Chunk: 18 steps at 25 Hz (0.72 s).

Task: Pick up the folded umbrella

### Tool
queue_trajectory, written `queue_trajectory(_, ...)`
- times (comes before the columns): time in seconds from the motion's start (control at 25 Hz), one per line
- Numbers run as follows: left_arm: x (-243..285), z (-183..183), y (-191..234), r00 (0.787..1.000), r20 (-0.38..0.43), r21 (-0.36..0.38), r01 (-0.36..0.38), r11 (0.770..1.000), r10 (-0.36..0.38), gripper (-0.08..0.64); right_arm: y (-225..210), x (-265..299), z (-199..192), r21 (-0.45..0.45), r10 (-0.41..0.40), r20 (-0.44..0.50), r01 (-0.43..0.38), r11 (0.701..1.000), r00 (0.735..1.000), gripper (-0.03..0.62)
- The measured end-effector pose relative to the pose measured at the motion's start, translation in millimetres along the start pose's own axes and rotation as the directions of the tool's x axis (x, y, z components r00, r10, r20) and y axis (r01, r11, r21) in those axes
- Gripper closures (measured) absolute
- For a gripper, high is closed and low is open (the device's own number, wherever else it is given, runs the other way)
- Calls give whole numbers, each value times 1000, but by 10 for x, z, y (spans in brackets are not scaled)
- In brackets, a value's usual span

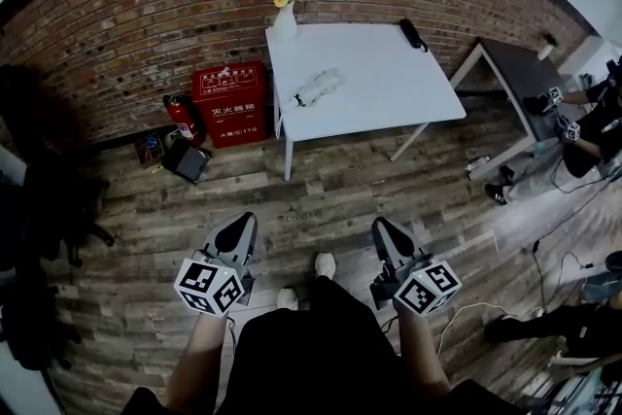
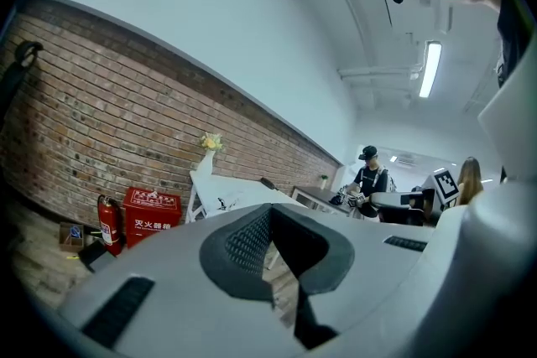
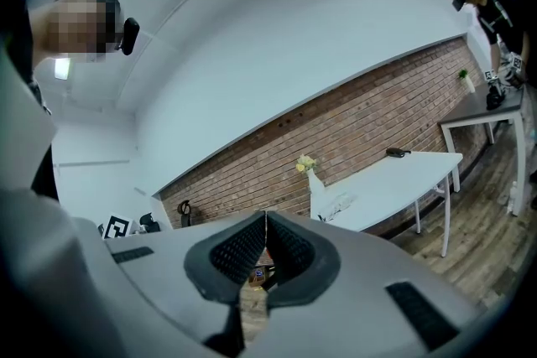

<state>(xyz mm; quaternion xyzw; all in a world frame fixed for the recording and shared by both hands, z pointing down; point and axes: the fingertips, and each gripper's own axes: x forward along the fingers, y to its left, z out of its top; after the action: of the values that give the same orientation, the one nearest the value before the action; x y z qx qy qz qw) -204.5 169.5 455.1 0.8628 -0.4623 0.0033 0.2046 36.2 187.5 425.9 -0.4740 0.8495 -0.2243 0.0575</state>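
Left gripper (image 1: pixel 238 228) near, on left: jaws shut tight, nothing in them. Right gripper (image 1: pixel 387 233) near, on right: jaws shut too, nothing held. Both over wood floor (image 1: pixel 321 190), well apart from white desk (image 1: pixel 398 97) far ahead. Folded umbrella (image 1: pixel 319 86) lies on desk, near left edge. Vase of flowers (image 1: pixel 284 15) at far left corner. Red box (image 1: pixel 229 102) left of desk.

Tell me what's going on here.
A person stands on the wood floor with a gripper in each hand. The left gripper and right gripper are both shut and empty, pointing toward the white table ahead. The pale bundle that looks like the umbrella lies on the table near a vase, untouched and well out of reach.
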Motion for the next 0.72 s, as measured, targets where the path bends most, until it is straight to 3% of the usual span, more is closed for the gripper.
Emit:
queue_trajectory(0.36, 338, 61, 184, 1000, -14, -5, -23, 1000, 23, 546, -256, 418, 17, 21, 25, -27, -24, 999, 999, 571)
queue_trajectory(0.72, 1046, 355, 281, 999, -16, 32, -28, 999, 29, 546, -761, 929, 332, 28, 54, -25, -53, 998, 998, 571)
